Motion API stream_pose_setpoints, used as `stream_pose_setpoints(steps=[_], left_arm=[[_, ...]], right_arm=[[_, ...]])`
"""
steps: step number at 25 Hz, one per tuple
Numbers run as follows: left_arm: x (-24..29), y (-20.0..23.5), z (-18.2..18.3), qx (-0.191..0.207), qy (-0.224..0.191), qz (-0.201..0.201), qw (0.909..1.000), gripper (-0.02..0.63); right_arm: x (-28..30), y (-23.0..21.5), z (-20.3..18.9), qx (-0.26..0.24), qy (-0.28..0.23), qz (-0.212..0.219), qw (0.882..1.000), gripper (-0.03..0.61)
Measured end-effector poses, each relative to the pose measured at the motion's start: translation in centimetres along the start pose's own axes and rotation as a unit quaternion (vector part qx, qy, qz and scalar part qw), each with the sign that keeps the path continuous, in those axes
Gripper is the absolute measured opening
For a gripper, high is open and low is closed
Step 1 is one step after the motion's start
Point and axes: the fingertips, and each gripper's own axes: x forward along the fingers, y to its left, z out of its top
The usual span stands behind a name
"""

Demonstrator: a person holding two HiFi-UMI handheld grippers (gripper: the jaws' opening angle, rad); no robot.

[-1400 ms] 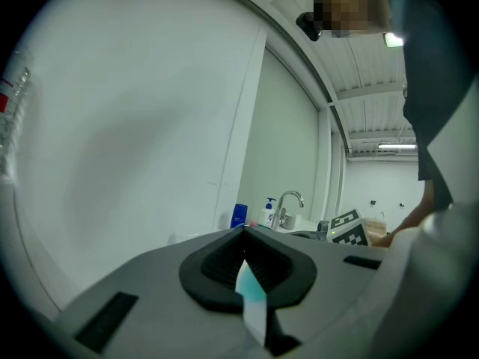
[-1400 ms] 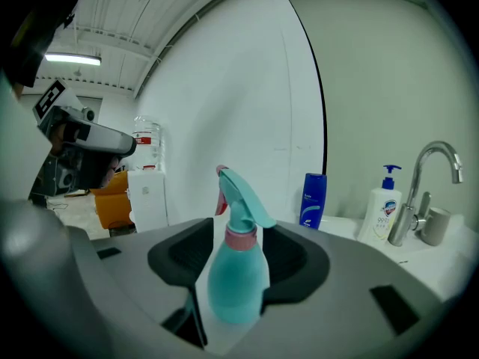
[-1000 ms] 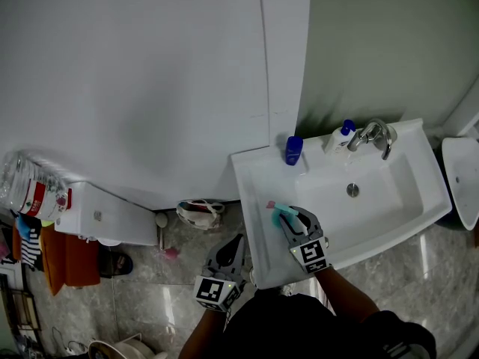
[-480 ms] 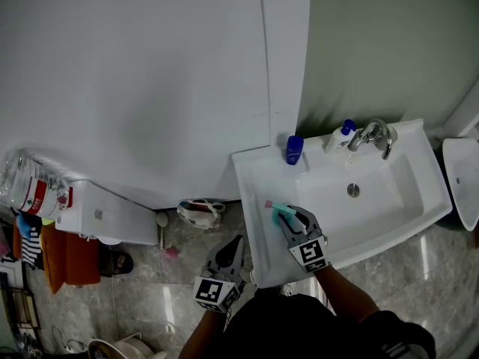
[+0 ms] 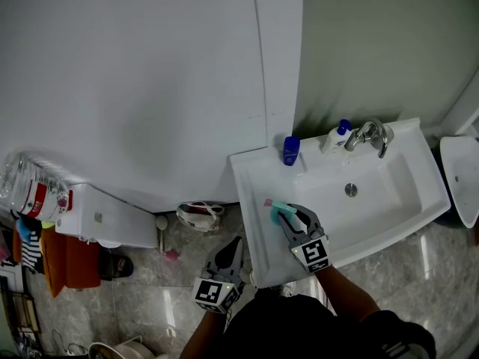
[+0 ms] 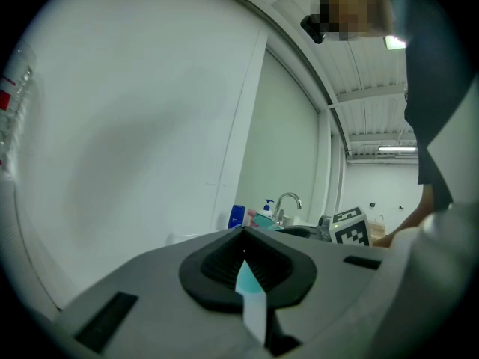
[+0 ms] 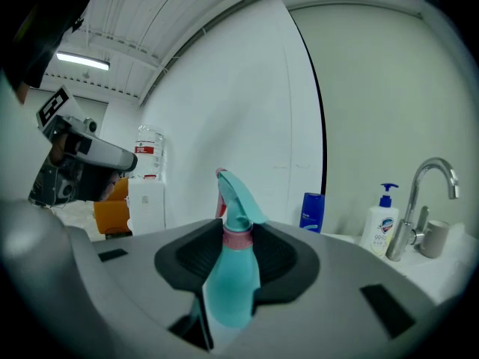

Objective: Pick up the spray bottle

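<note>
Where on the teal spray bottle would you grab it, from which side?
Its round body just under the pink collar, from the side, as the right gripper grips it now. The spray bottle is upright, and the wider trigger head above should stop it sliding down.

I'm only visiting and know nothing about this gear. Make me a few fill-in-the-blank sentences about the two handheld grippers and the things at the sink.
1. The right gripper is shut on a teal ____ with a pink collar, above the sink.
2. On the sink's back rim, the white pump bottle stands between the blue bottle and the ____.
3. The left gripper, its jaws together, holds ____.

Missing words: spray bottle; faucet; nothing.
</note>
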Motion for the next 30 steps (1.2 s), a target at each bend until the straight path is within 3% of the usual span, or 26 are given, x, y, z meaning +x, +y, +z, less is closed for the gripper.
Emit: stream_pose_setpoints(steps=[14, 30], left_arm=[[0.1, -0.9, 0.4, 0.005, -0.008, -0.01, 0.9999, -0.005], [-0.1, -1.7, 1.8, 0.019, -0.018, -0.029, 0.9992, -0.005]], right_arm=[[-4.0, 0.6, 9.0, 0.008, -0.094, -0.002, 0.996, 0.127], [-9.9, 1.9, 18.7, 0.006, -0.167, 0.008, 0.986, 0.127]])
